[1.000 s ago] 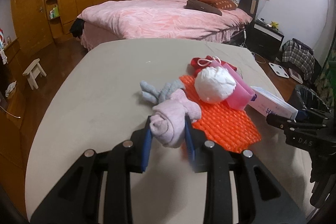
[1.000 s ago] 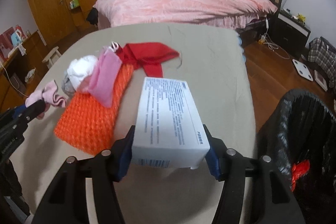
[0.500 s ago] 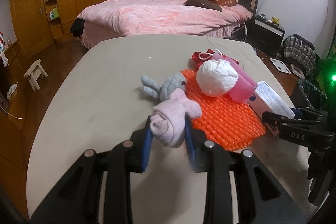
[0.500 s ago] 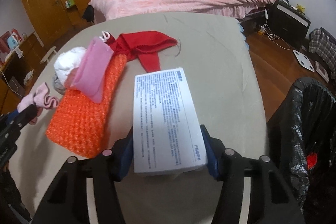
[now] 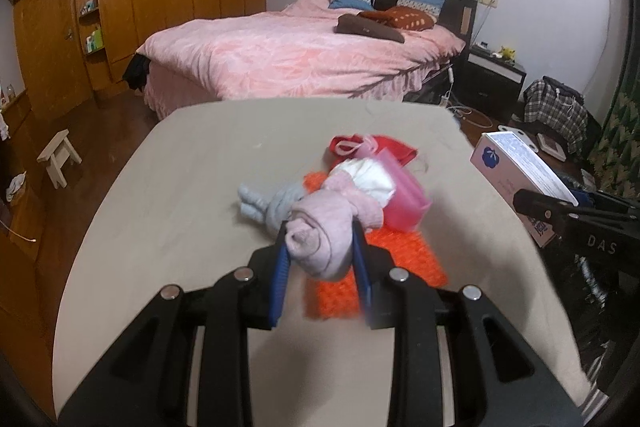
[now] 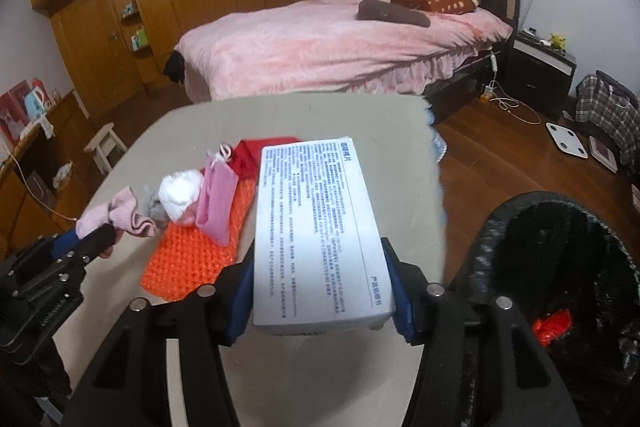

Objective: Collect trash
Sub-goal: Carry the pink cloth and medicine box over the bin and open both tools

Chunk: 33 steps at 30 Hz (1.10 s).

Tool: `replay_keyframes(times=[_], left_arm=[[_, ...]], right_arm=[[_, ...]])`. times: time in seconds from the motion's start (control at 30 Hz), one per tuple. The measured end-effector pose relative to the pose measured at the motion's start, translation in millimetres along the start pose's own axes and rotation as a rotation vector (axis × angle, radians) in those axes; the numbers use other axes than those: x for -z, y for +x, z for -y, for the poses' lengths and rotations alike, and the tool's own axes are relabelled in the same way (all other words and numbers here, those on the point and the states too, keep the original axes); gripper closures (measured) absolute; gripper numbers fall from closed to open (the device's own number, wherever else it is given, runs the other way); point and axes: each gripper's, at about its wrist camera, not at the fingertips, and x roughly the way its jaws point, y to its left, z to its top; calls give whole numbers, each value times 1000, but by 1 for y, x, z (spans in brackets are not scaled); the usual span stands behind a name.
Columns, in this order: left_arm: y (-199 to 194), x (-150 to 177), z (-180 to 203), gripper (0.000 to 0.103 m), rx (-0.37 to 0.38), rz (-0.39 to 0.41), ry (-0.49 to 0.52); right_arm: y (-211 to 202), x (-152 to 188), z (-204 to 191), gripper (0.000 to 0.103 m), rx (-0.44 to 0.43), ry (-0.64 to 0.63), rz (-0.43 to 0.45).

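Observation:
My left gripper point(image 5: 322, 245) is shut on a rolled pale pink sock point(image 5: 324, 223) and holds it above the beige table point(image 5: 192, 163); the sock also shows in the right wrist view point(image 6: 120, 213). My right gripper point(image 6: 320, 275) is shut on a white printed box point(image 6: 316, 223), lifted off the table; the box shows in the left wrist view point(image 5: 516, 171). On the table lie an orange knitted mat point(image 6: 200, 255), a white ball point(image 6: 180, 193), a pink pouch point(image 6: 218, 203), a red cloth point(image 6: 256, 153) and a grey sock point(image 5: 268, 203).
A black trash bin point(image 6: 560, 291) lined with a black bag stands at the right of the table, with a red scrap inside point(image 6: 554, 323). A pink bed point(image 5: 296, 63) is beyond the table. A small stool point(image 5: 58, 157) stands on the wooden floor at left.
Both grippers have risen. The right gripper lifted the box off the table and it now sits higher. The left gripper lifted the pink sock up over the pile.

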Motion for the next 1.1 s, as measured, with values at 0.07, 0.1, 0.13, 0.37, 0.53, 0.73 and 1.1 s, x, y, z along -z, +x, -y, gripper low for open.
replay_keyframes(times=[0.07, 0.1, 0.13, 0.37, 0.53, 0.73, 1.1], left_arm=[[-6, -5, 8, 75, 9, 18, 5], [-10, -8, 12, 75, 15, 28, 11], [-13, -9, 16, 75, 19, 34, 15], [-35, -22, 53, 75, 85, 83, 62], [-46, -26, 86, 75, 152, 104, 105], [-52, -26, 123, 75, 228, 112, 149], [-45, -24, 201, 75, 381, 108, 253]], right_arm=[[-12, -1, 5, 47, 10, 5, 16], [-18, -2, 7, 47, 17, 5, 24], [-24, -3, 10, 47, 20, 7, 35], [-66, -1, 36, 47, 54, 49, 100], [-92, 4, 60, 47, 107, 76, 135], [-115, 13, 95, 47, 181, 118, 159], [-144, 40, 163, 47, 305, 228, 158]])
